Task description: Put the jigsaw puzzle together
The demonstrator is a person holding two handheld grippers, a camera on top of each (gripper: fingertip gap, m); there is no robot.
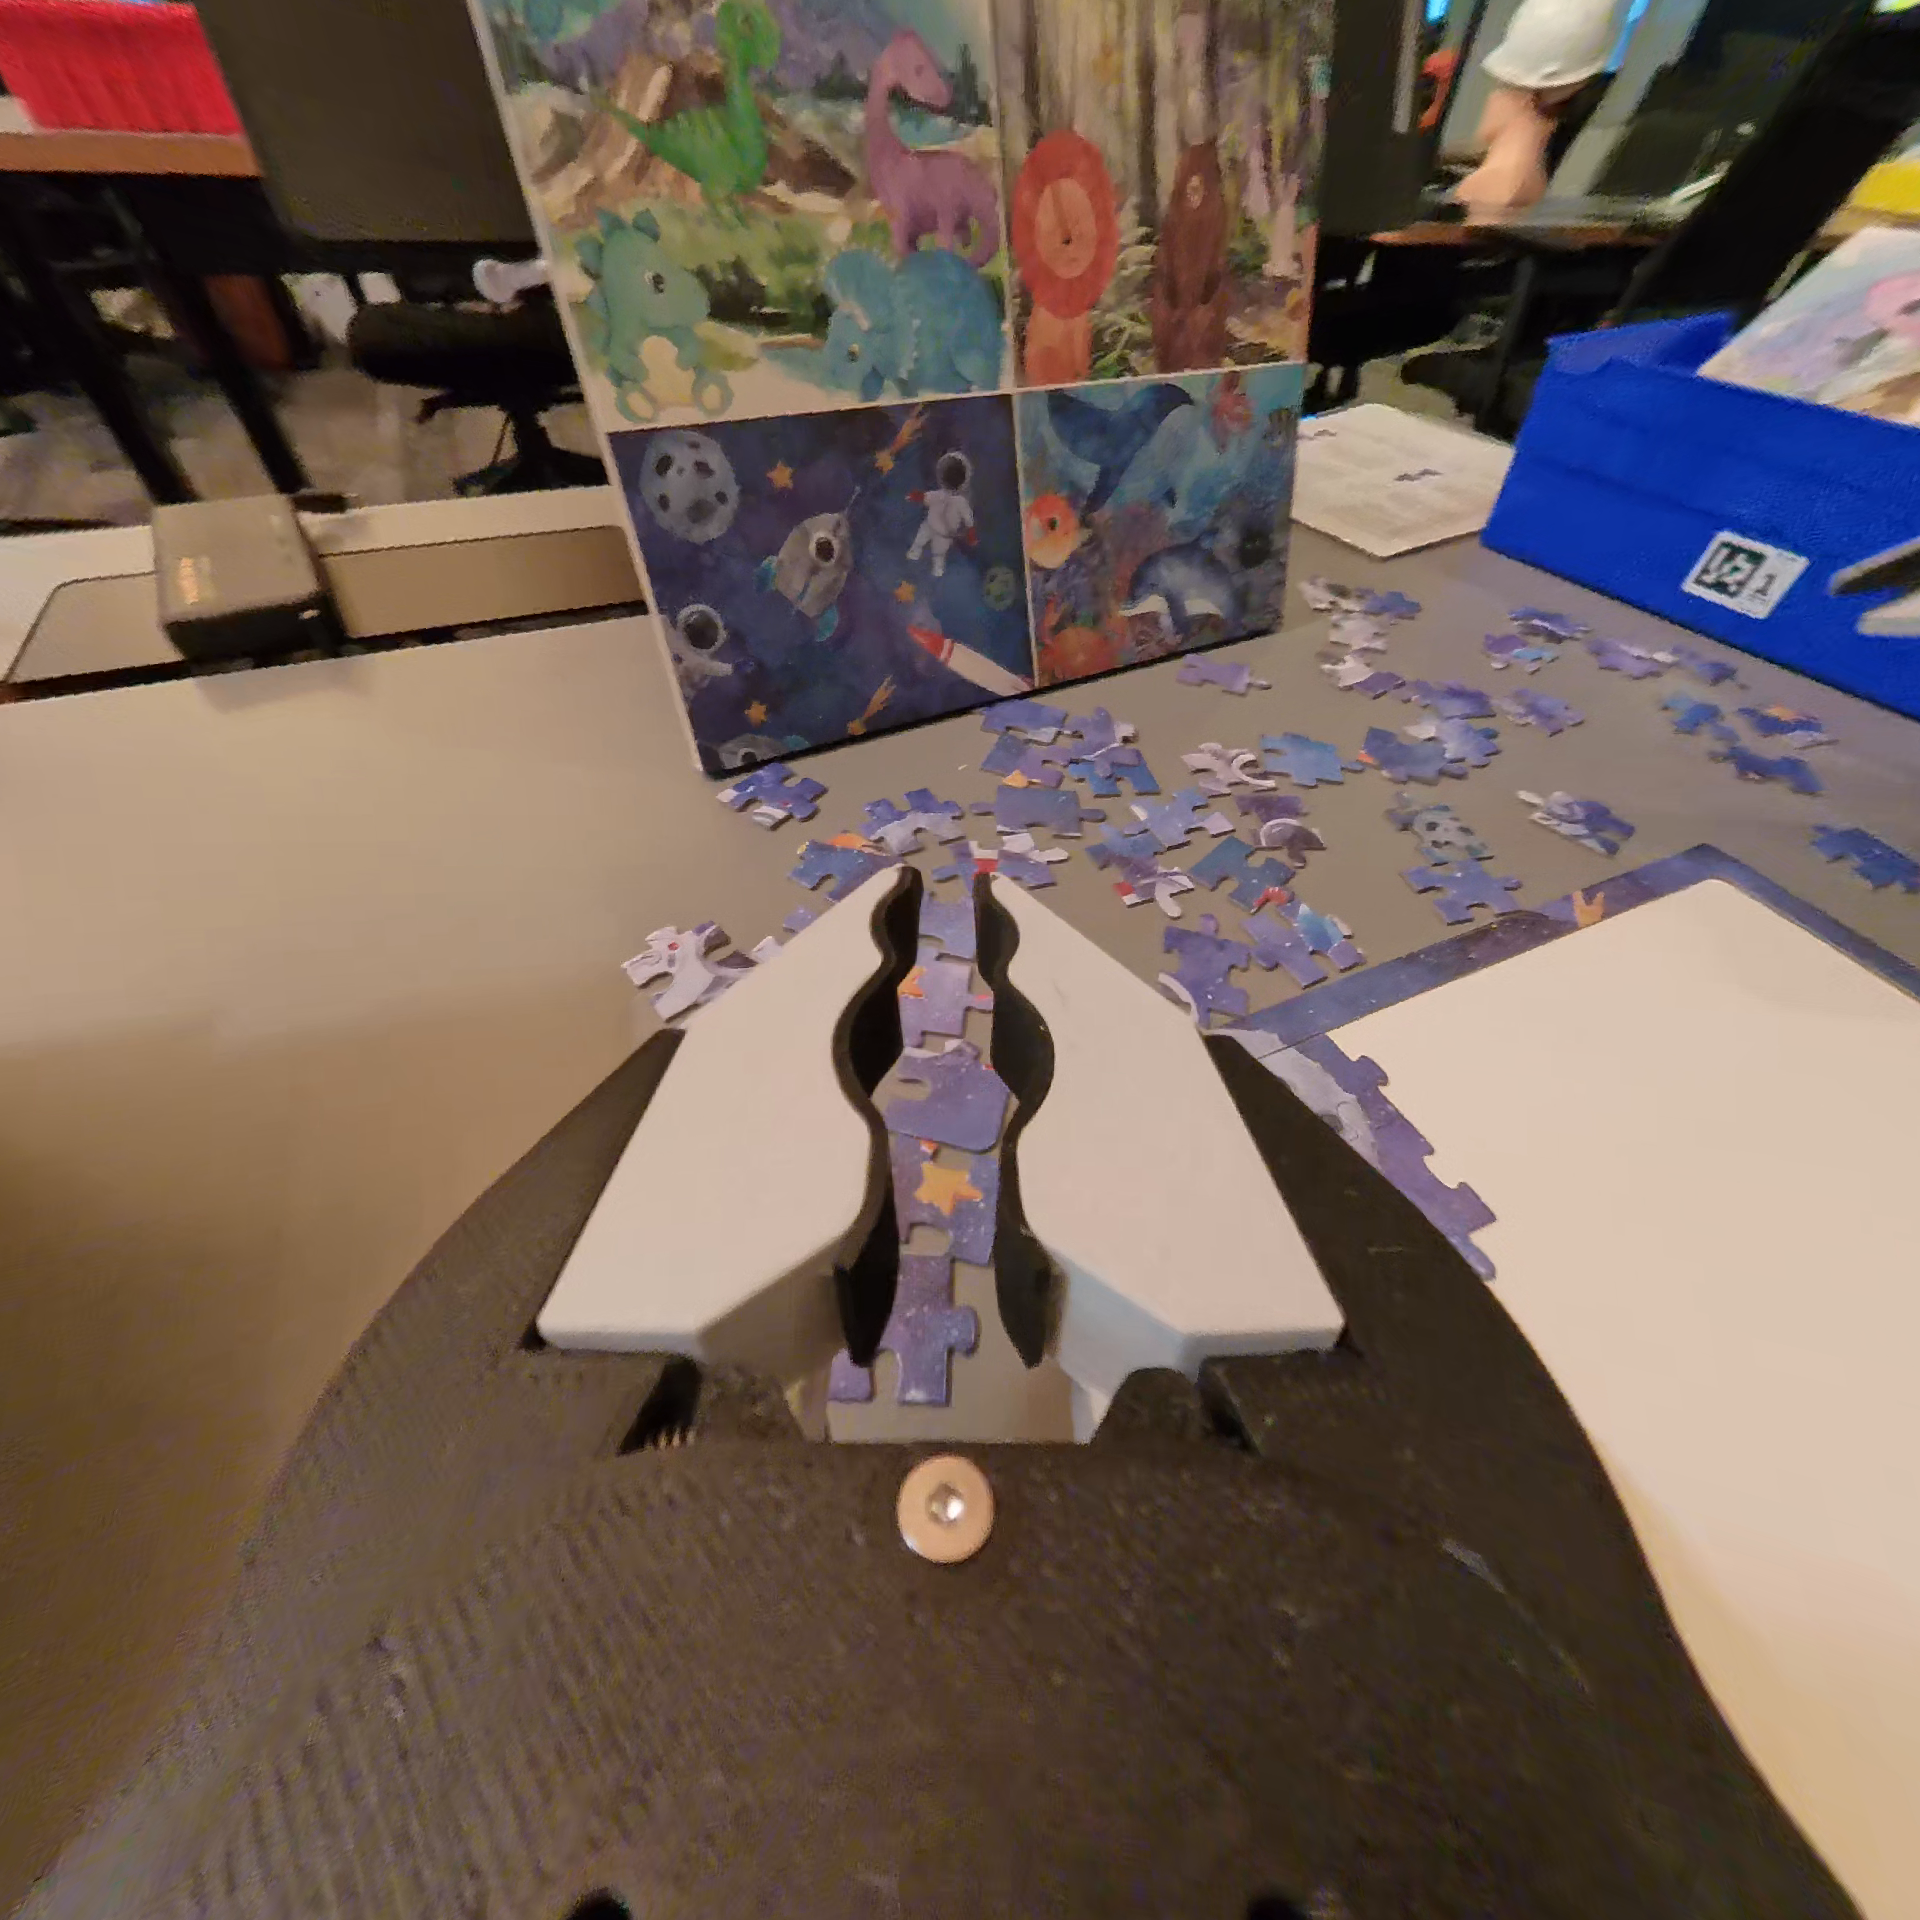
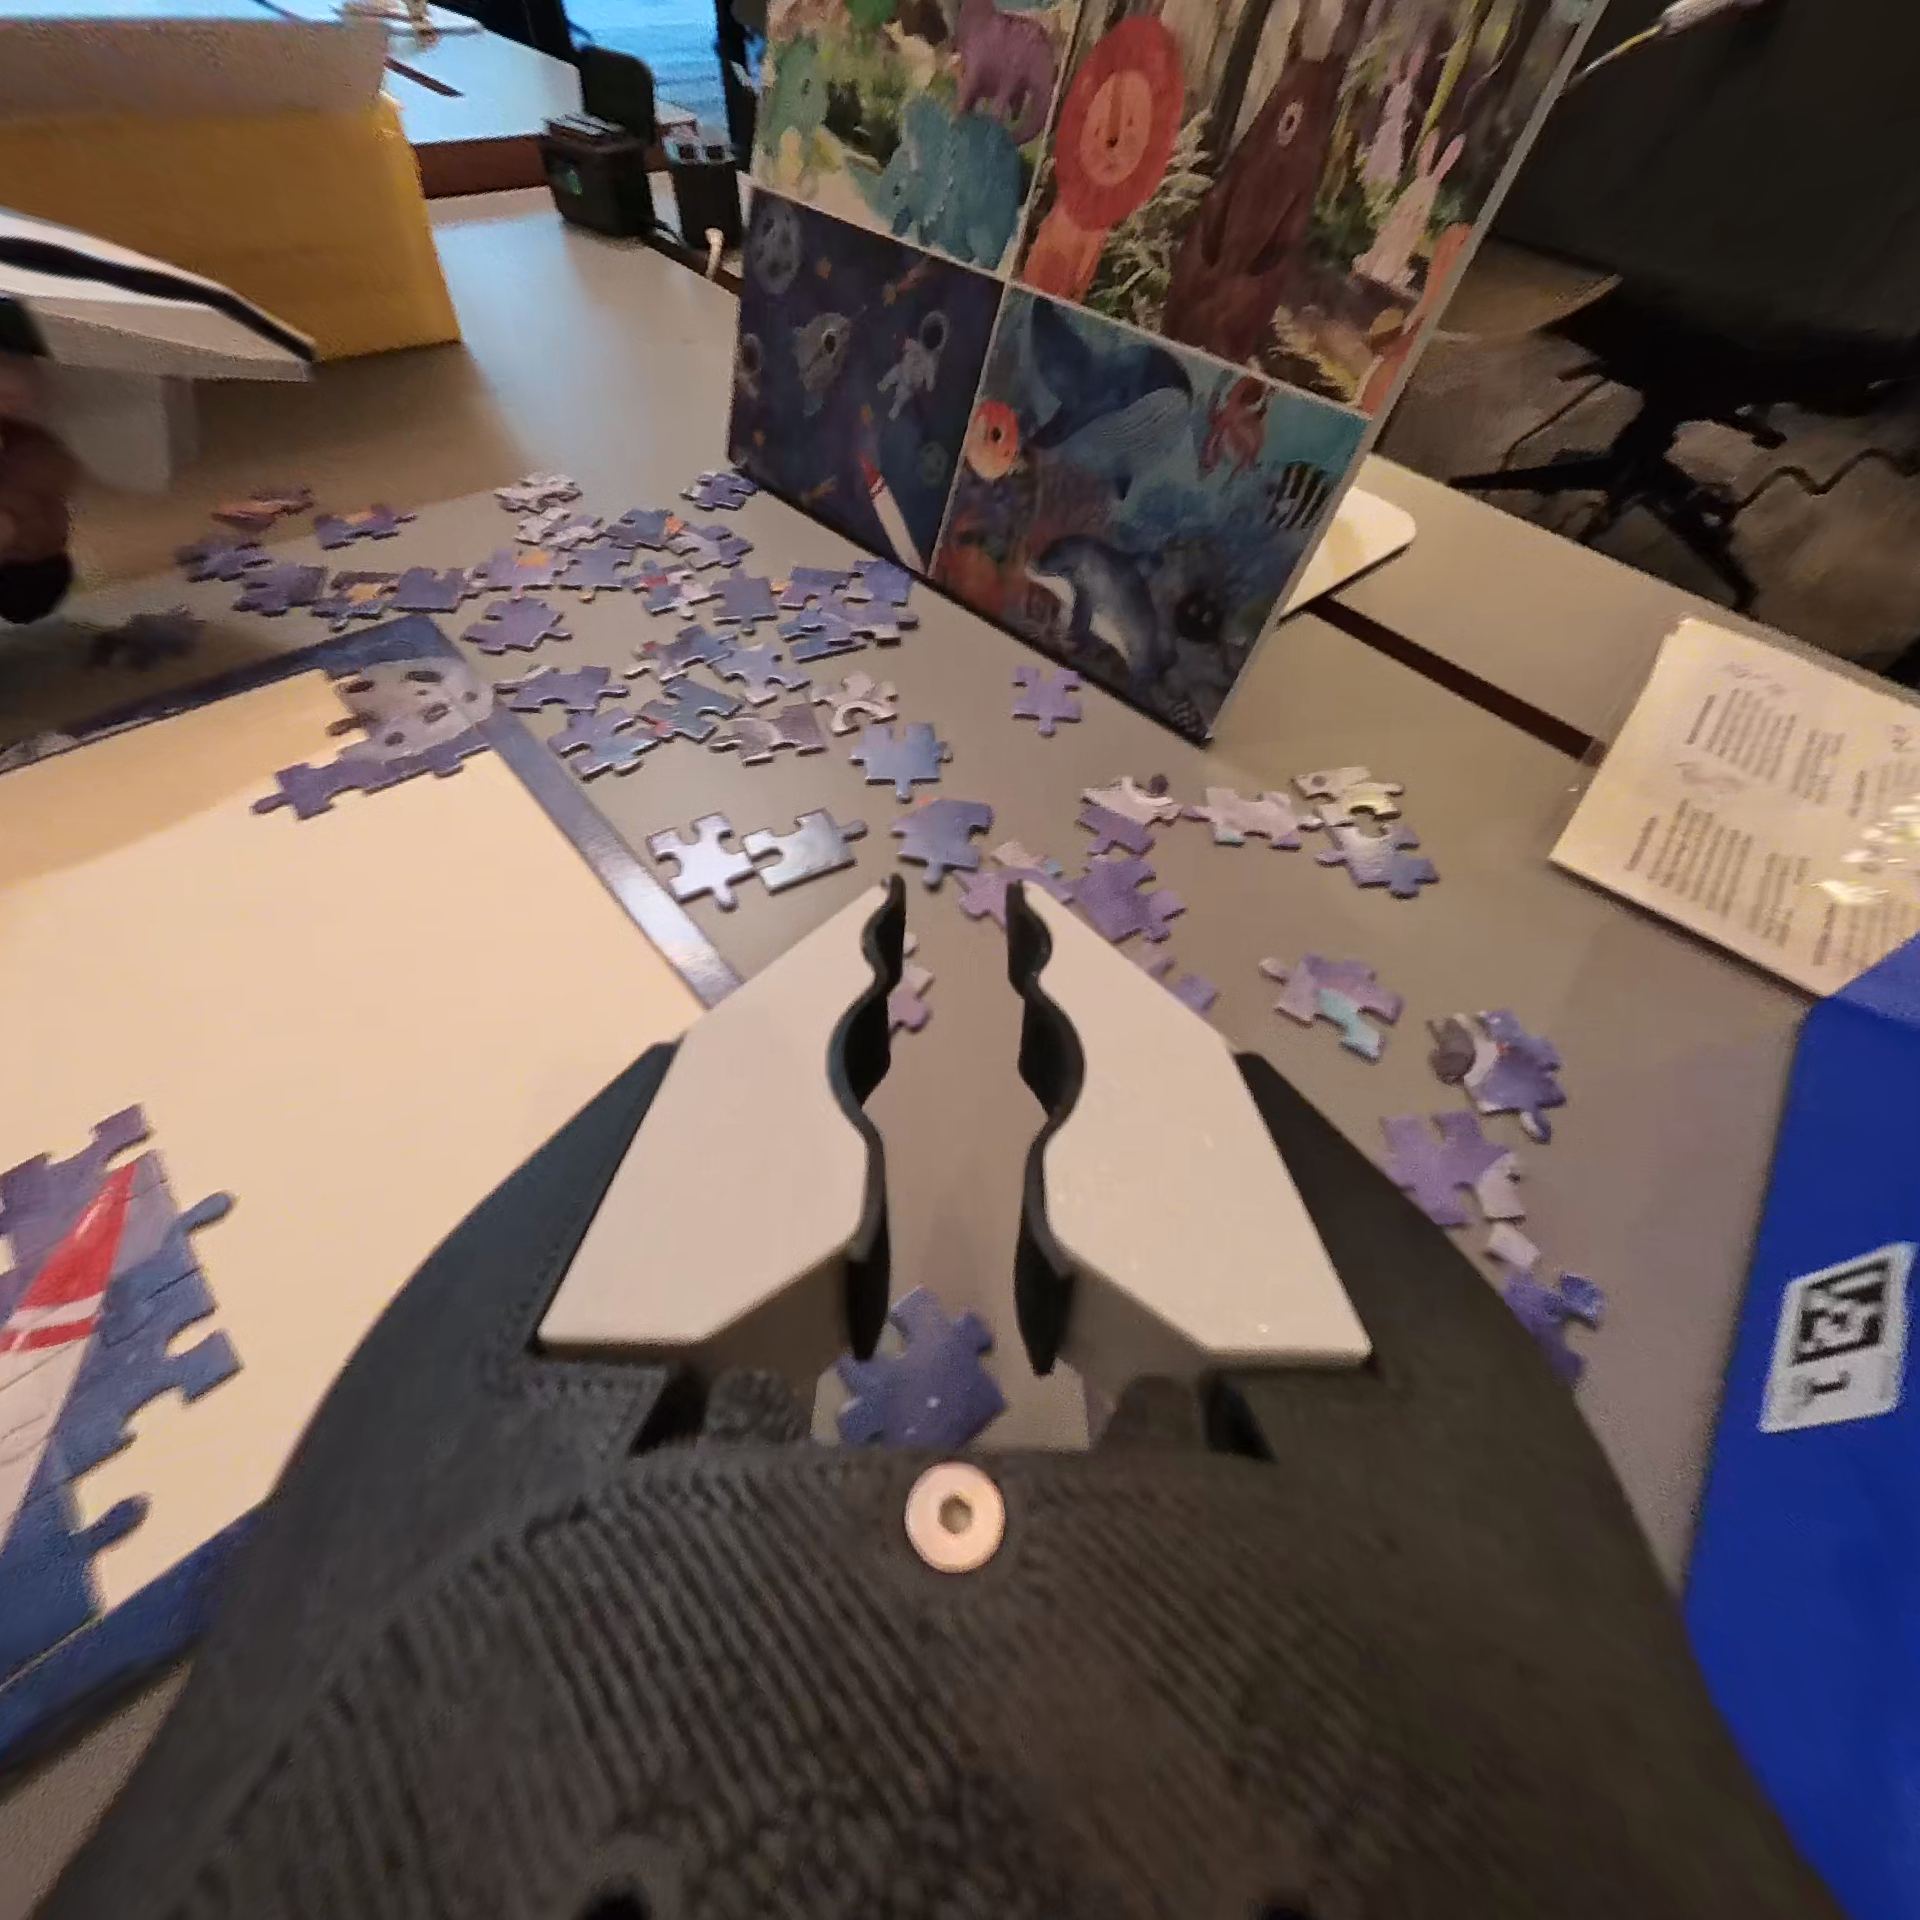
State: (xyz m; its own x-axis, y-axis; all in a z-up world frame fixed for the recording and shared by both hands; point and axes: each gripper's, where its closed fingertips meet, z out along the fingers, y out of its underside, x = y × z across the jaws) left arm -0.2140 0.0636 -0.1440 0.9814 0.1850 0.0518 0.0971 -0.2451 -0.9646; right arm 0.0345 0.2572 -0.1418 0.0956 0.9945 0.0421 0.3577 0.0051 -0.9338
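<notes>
While we scan from the left, our left gripper (image 1: 948, 883) hangs over a joined strip of blue puzzle pieces (image 1: 940, 1132) lying on the grey table (image 1: 312, 883); its jaws stand narrow, and nothing appears pinched between them. Further right lie the loose pieces (image 1: 1247, 810), the picture box (image 1: 935, 416) and the white puzzle tray (image 2: 312, 987). Our right gripper (image 2: 954, 896) hovers with jaws a little wider over bare table, a single blue piece (image 2: 925, 1371) beneath its base. We judge a low, level approach on a piece's edges would work best.
</notes>
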